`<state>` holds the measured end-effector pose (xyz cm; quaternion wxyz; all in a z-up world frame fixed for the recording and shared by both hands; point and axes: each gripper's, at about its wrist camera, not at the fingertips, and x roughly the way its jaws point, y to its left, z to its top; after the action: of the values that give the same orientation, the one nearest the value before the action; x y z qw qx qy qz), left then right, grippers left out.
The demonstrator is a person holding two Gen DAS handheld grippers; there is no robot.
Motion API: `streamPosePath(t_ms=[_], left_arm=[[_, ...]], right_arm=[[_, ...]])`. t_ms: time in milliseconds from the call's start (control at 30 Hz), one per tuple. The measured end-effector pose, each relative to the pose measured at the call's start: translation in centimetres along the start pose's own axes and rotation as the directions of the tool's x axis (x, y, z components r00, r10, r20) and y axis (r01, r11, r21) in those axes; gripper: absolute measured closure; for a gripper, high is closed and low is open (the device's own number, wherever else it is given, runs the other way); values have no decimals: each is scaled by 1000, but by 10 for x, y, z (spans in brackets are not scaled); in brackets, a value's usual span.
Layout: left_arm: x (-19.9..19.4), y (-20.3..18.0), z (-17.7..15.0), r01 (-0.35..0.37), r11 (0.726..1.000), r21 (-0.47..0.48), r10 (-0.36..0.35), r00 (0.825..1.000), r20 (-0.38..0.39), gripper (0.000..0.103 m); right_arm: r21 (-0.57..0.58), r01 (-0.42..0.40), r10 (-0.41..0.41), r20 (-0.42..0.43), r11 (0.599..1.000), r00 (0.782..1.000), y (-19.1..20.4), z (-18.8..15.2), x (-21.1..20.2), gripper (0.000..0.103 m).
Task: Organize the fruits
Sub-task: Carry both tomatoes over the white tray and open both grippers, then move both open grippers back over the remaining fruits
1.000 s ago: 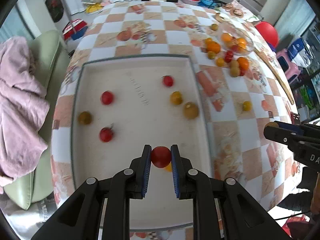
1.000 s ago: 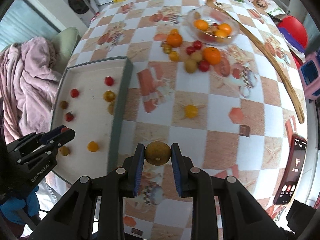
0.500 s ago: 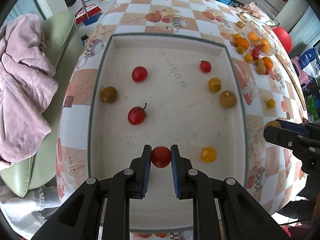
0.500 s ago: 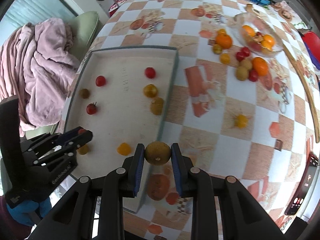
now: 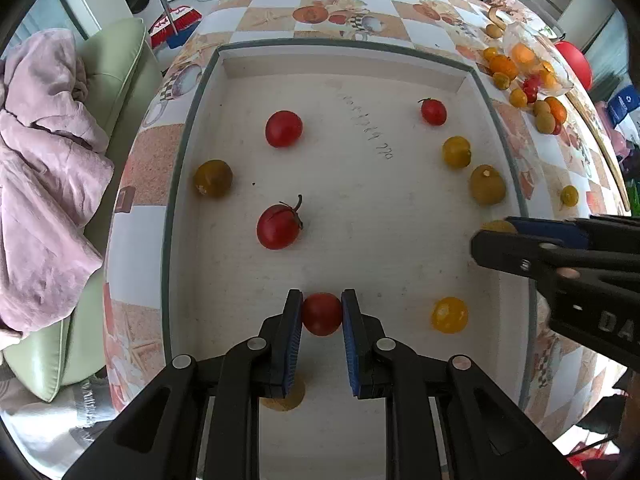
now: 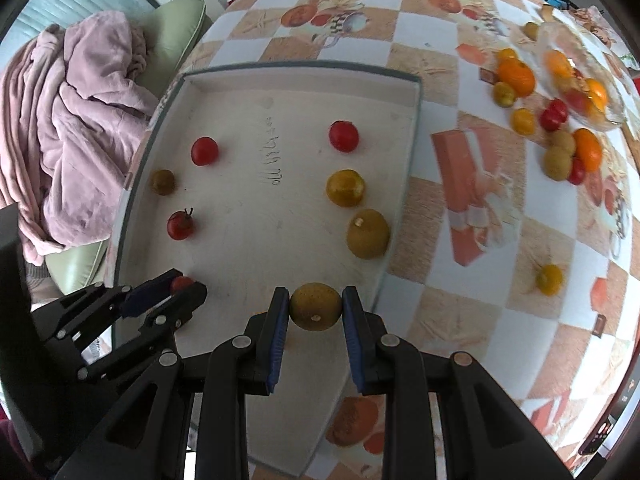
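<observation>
A white tray (image 5: 172, 200) with a grey-green rim holds several red tomatoes and yellow and brown fruits. My left gripper (image 5: 321, 297) is shut on a red cherry tomato (image 5: 322, 318), low over the tray's near part. In the right wrist view my right gripper (image 6: 315, 293) is shut on a round brown-yellow fruit (image 6: 316, 310), over the tray (image 6: 404, 200) near its right rim. Each gripper shows in the other's view: the right gripper (image 5: 494, 232) at the tray's right side, the left gripper (image 6: 188, 281) at the lower left with its red tomato (image 6: 182, 282).
Loose oranges, tomatoes and brown fruits lie on the checked tablecloth beside a glass bowl (image 6: 580, 76) of fruit at the far right. A single yellow fruit (image 6: 550, 279) sits alone right of the tray. A pink blanket (image 6: 80, 120) on a green sofa lies left of the table.
Both grippers have come down toward the tray with their fruit still held. The right gripper has moved left from the tablecloth to over the tray's right rim.
</observation>
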<state>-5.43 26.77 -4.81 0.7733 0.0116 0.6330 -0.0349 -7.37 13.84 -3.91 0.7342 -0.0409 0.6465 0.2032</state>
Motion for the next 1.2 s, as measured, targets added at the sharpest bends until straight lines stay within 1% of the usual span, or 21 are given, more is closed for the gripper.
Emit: streamPosePath(t_ms=[167, 300, 367, 400, 433, 467, 500, 533, 600, 700, 767, 833, 967, 1067, 1200], left_arm=[[3, 0, -1, -22, 1000, 12, 22, 1000, 10, 82], [3, -1, 0, -39, 999, 30, 39, 999, 12, 81], [3, -1, 1, -38, 999, 26, 37, 999, 10, 80], [2, -3, 0, -39, 999, 24, 39, 999, 9, 79], [1, -3, 1, -53, 998, 24, 52, 999, 6, 62], [0, -2, 1, -62, 998, 20, 62, 998, 12, 38], [-4, 0, 0, -70, 998, 12, 69, 997, 36, 34], [-7, 1, 0, -73, 997, 8, 72, 996, 56, 34], [-7, 3, 0, -75, 997, 12, 75, 996, 42, 34], [-9, 4, -1, -82, 997, 12, 82, 996, 33, 34], [-10, 5, -2, -83, 997, 11, 82, 996, 29, 34], [-15, 6, -2, -87, 996, 14, 87, 996, 34, 34], [-23, 7, -4, -91, 996, 15, 90, 995, 35, 34], [-29, 5, -3, -92, 996, 20, 91, 995, 38, 34], [-41, -3, 1, -91, 995, 34, 89, 994, 56, 34]], right_arm=[[-13, 11, -12, -18, 1000, 1000, 2, 7, 18, 74], [-54, 46, -46, 3, 997, 999, 10, 10, 19, 73], [-62, 42, -42, 2, 997, 999, 12, 11, 20, 68], [-65, 37, -38, -2, 997, 999, 12, 11, 20, 67], [-67, 37, -37, -4, 997, 999, 13, 12, 21, 63], [-67, 38, -39, -4, 997, 999, 13, 12, 20, 59], [-67, 35, -35, -1, 997, 999, 13, 12, 19, 59], [-67, 32, -32, 3, 997, 999, 13, 12, 18, 57], [-72, 28, -27, 16, 997, 1000, 14, 11, 12, 52], [-77, 24, -21, 30, 997, 999, 17, 11, 5, 40], [-76, 22, -18, 51, 997, 999, 17, 11, -3, 28], [-67, 17, -12, 67, 998, 998, 16, 12, -11, 24], [-45, 32, -28, 90, 998, 996, 10, 10, -26, 19], [-31, 57, -53, 106, 998, 993, 4, 7, -36, 18], [11, 61, -62, 116, 998, 991, -11, 1, -50, 17]])
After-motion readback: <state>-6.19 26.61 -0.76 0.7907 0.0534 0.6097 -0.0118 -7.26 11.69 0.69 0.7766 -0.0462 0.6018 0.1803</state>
